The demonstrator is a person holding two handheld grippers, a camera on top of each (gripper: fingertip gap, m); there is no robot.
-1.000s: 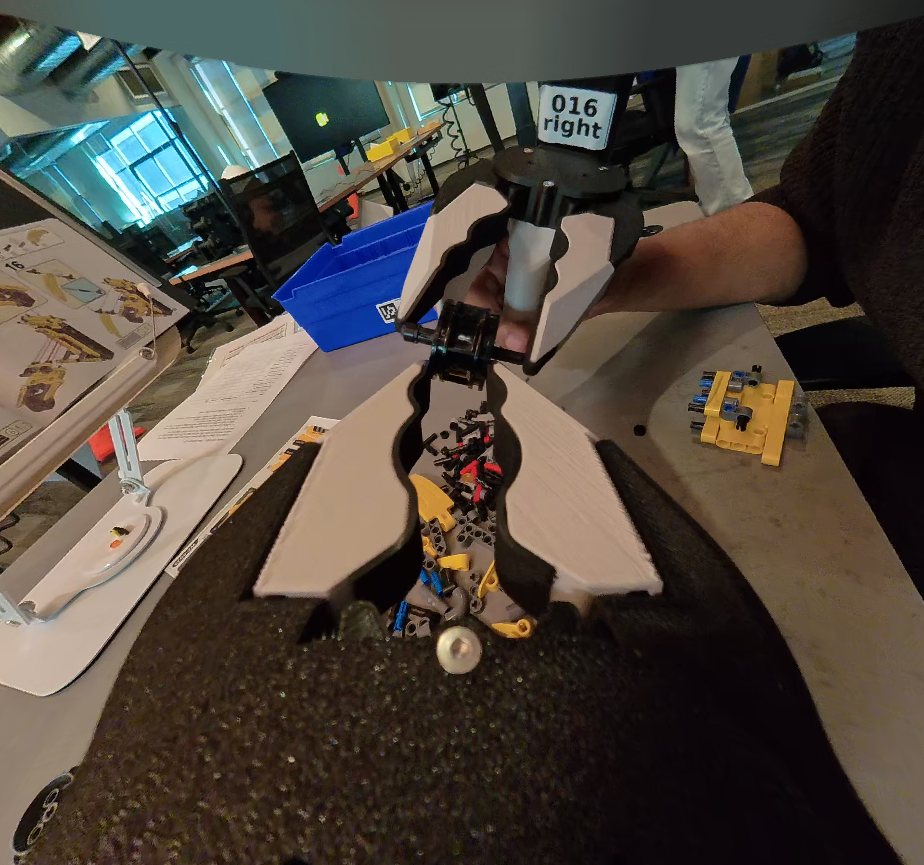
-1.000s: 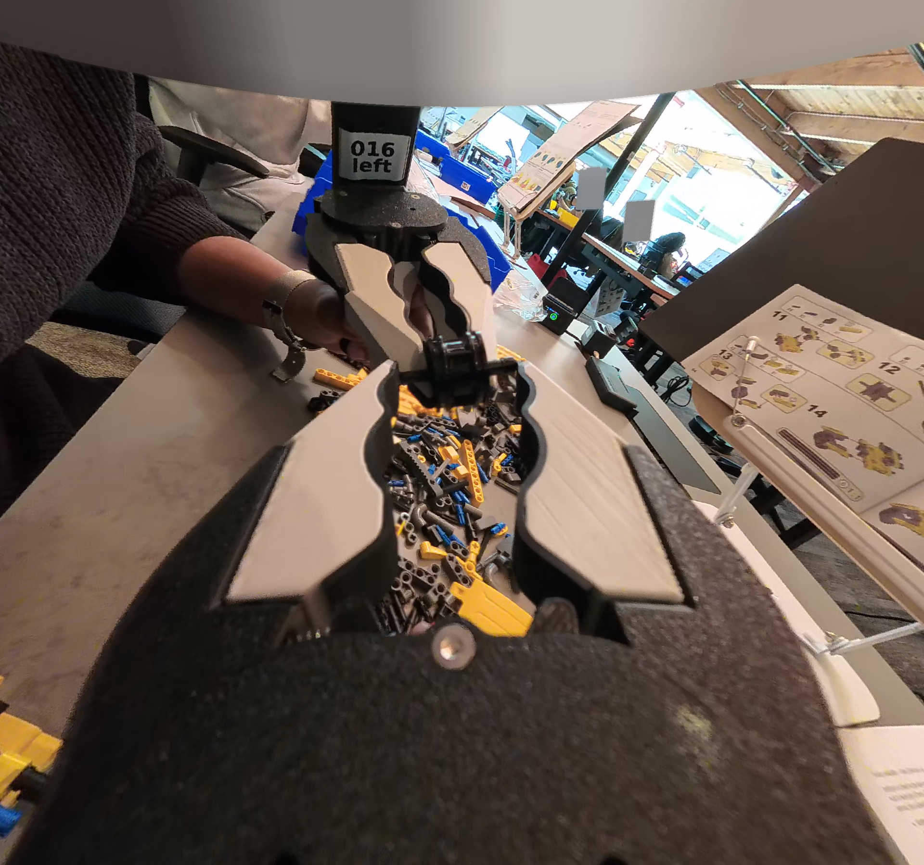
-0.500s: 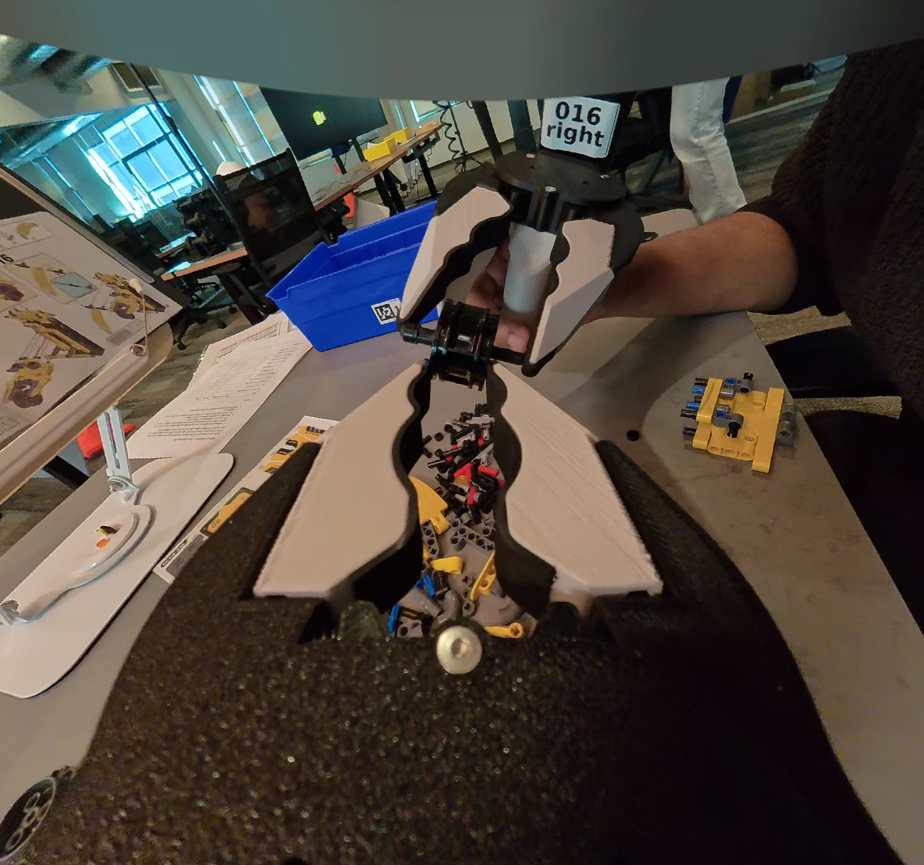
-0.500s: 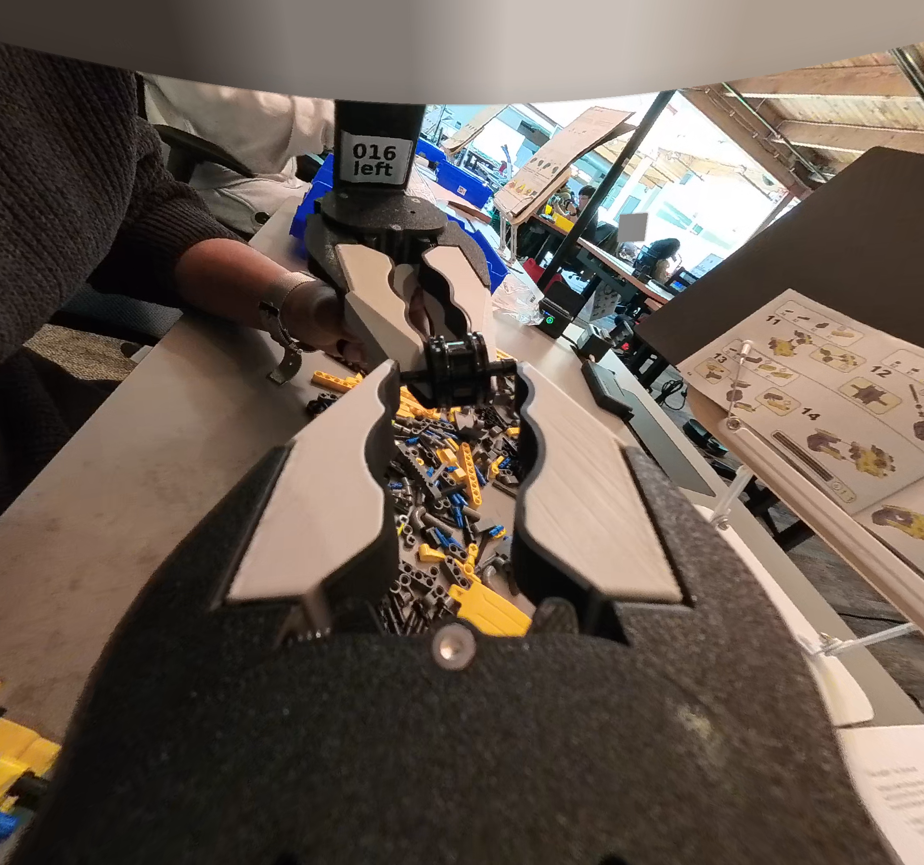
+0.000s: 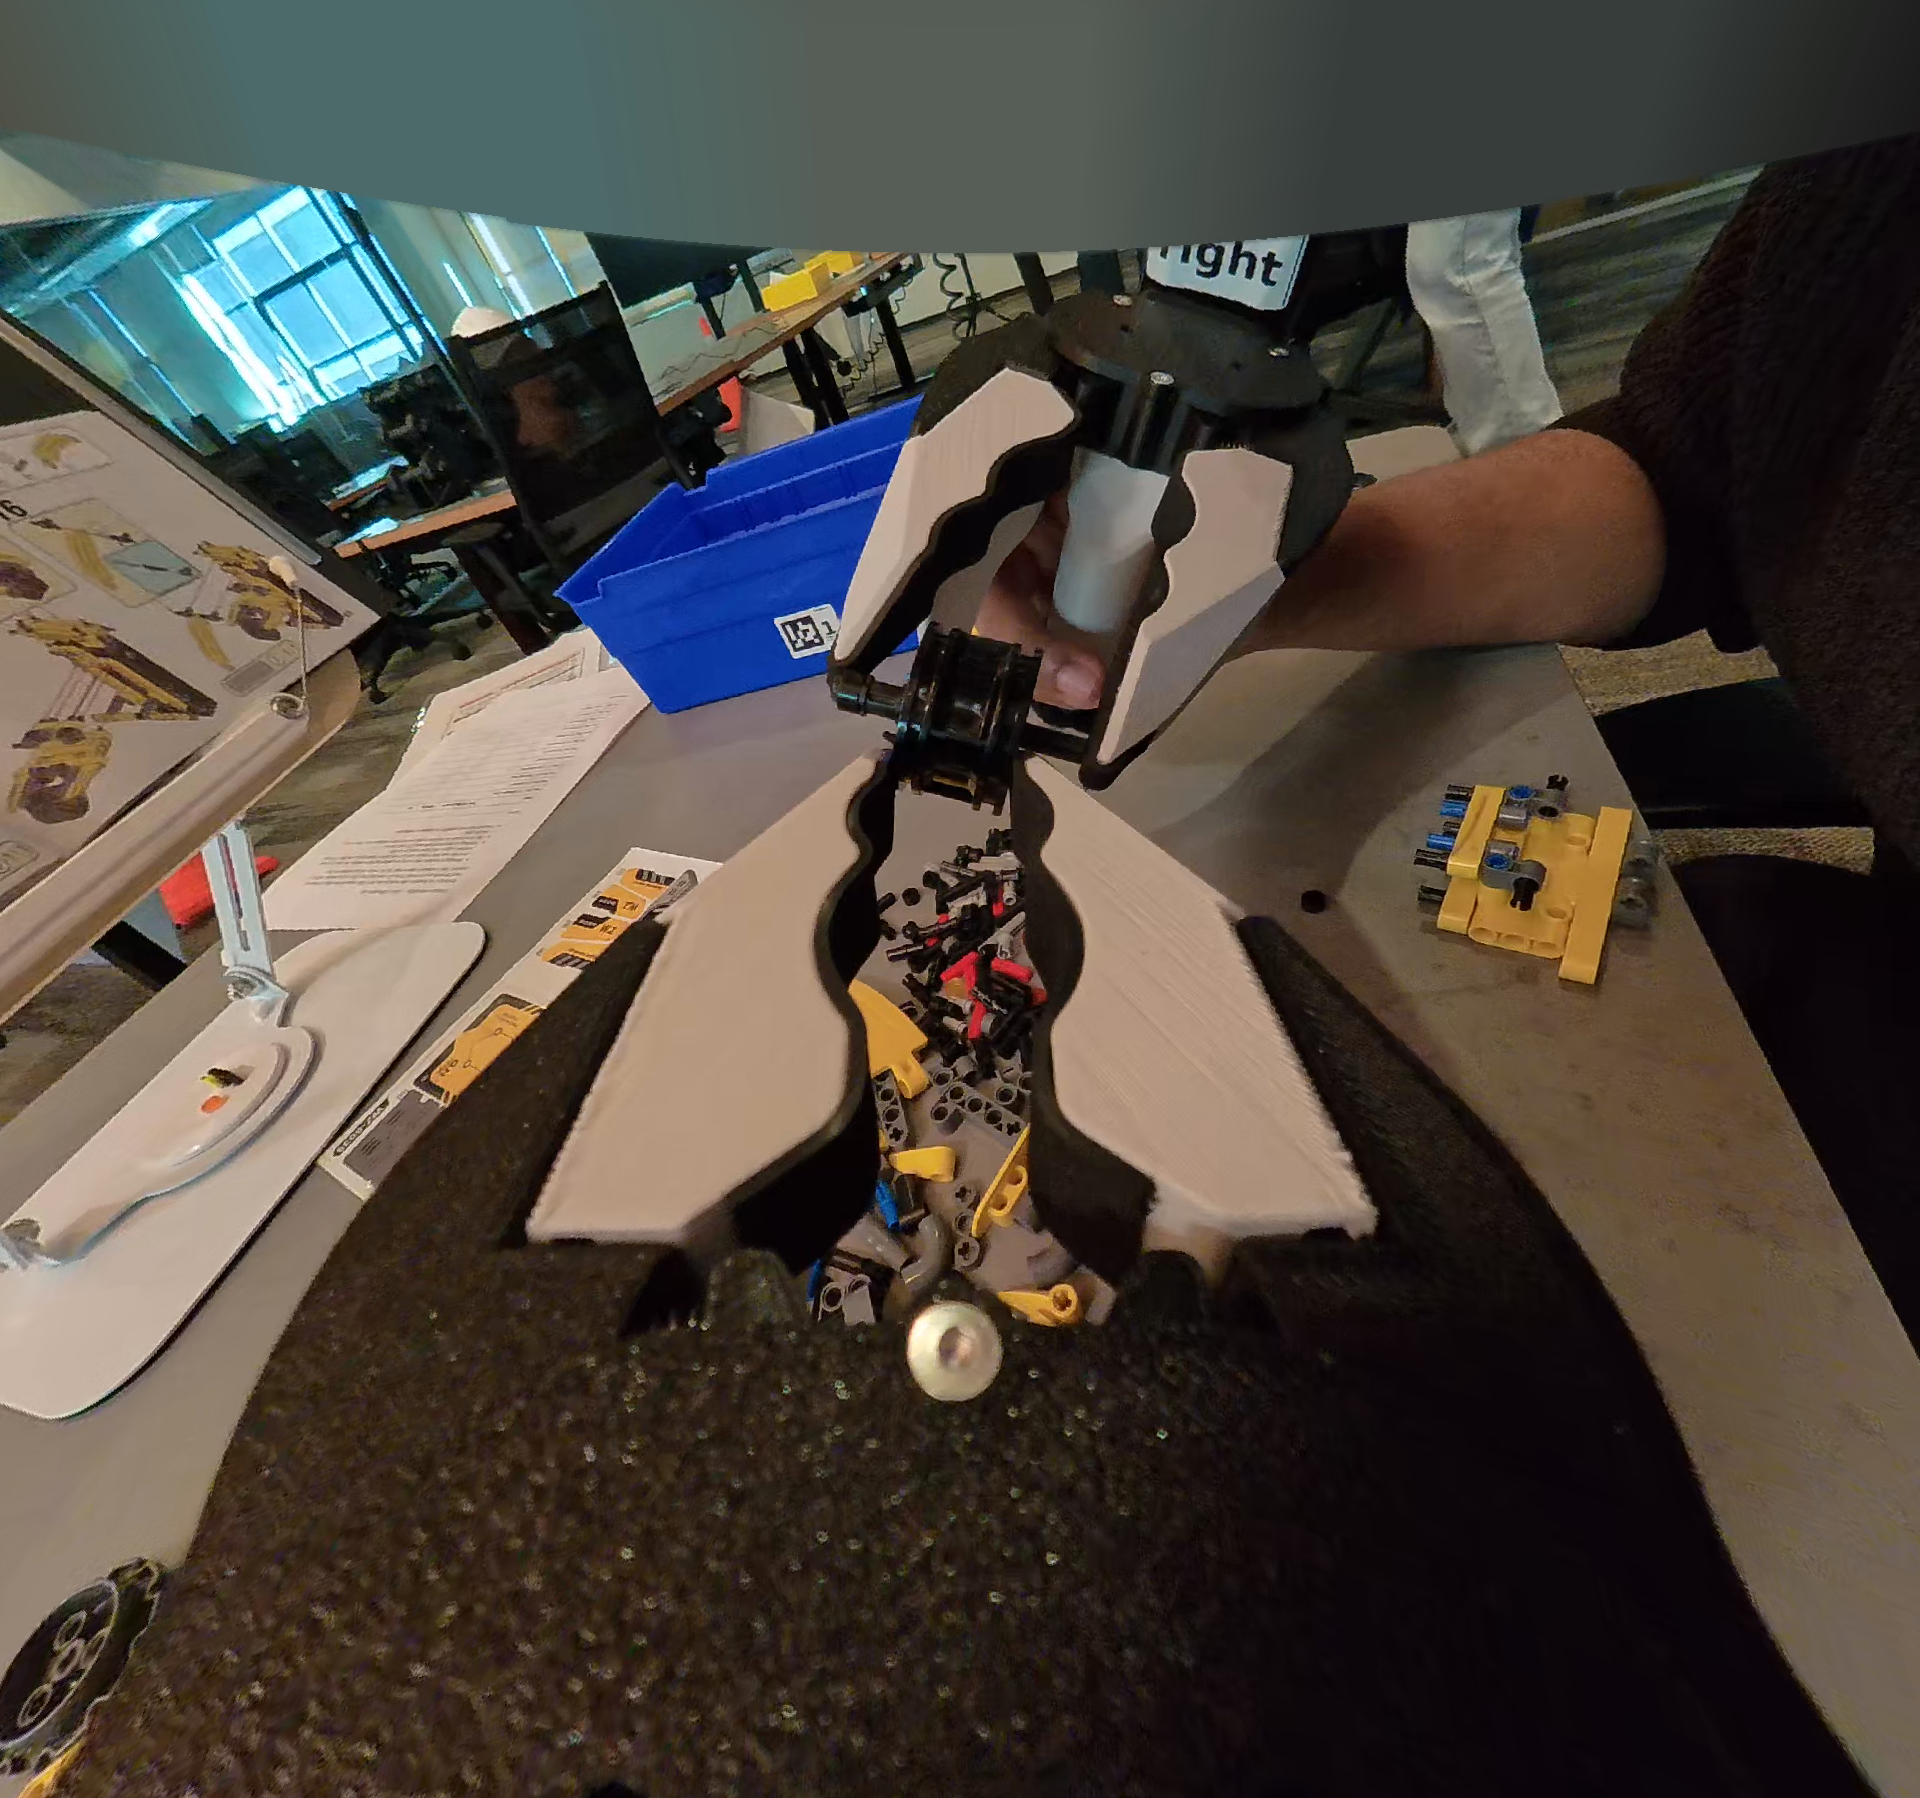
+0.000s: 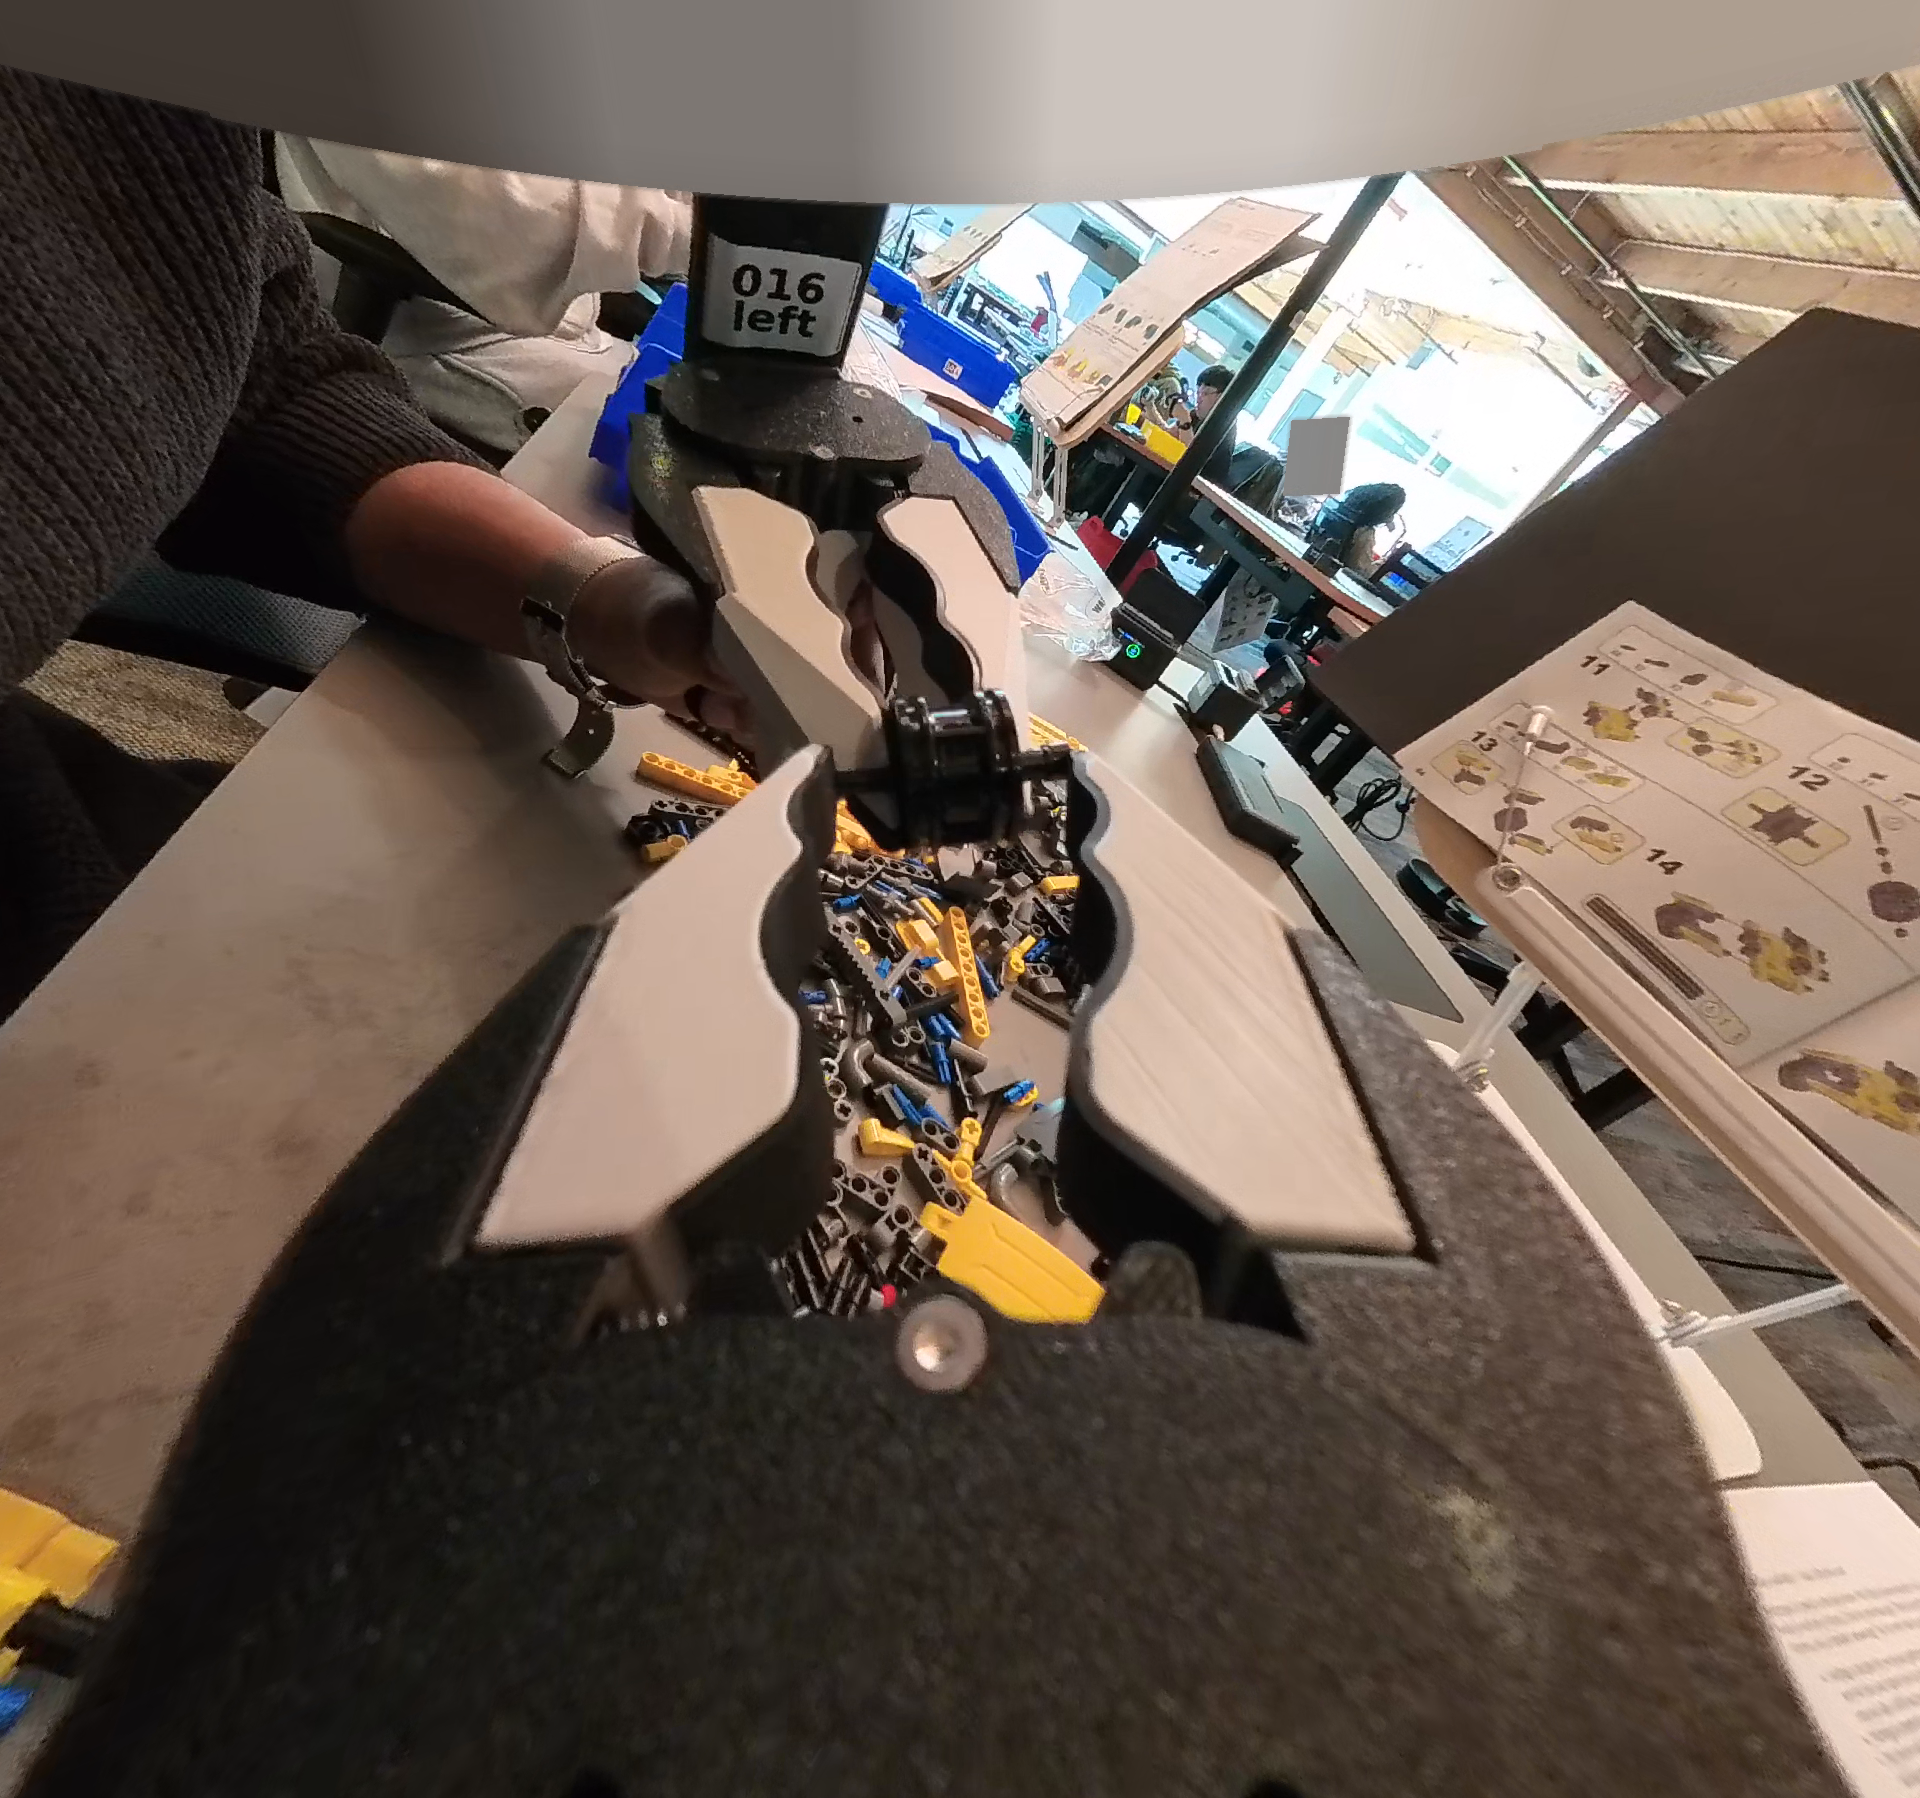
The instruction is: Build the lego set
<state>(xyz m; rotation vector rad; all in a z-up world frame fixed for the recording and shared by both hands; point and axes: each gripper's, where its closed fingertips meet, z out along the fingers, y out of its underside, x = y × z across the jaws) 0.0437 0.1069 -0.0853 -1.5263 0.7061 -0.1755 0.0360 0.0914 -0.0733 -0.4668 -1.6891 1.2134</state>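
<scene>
A black wheel-like part (image 5: pixel 961 709) with a black axle through it hangs between both grippers above a pile of loose yellow, black, grey and blue building pieces (image 6: pixel 935 1000). My left gripper (image 5: pixel 951 782) is shut on the wheel part from below. My right gripper (image 5: pixel 977 714) faces it, its fingertips against the two axle ends. In the right wrist view my right gripper (image 6: pixel 951 782) spans the axle (image 6: pixel 1039 766), and my left gripper (image 6: pixel 925 725) grips the wheel part (image 6: pixel 945 761) from the far side. A hand holds each gripper.
A small yellow assembly with blue pins (image 5: pixel 1527 875) lies on the grey table (image 5: pixel 1558 1177) to the right. A blue bin (image 5: pixel 727 564) stands behind. An instruction booklet on a white stand (image 5: pixel 125 605) is at the left, with loose papers (image 5: pixel 468 813) beside it. My two grippers' fingertips are within a few centimetres of each other.
Both grippers stay on the black part. The pair has drifted slightly, so the right gripper sits higher in the left wrist view, and the axle shows more plainly between the right fingertips.
</scene>
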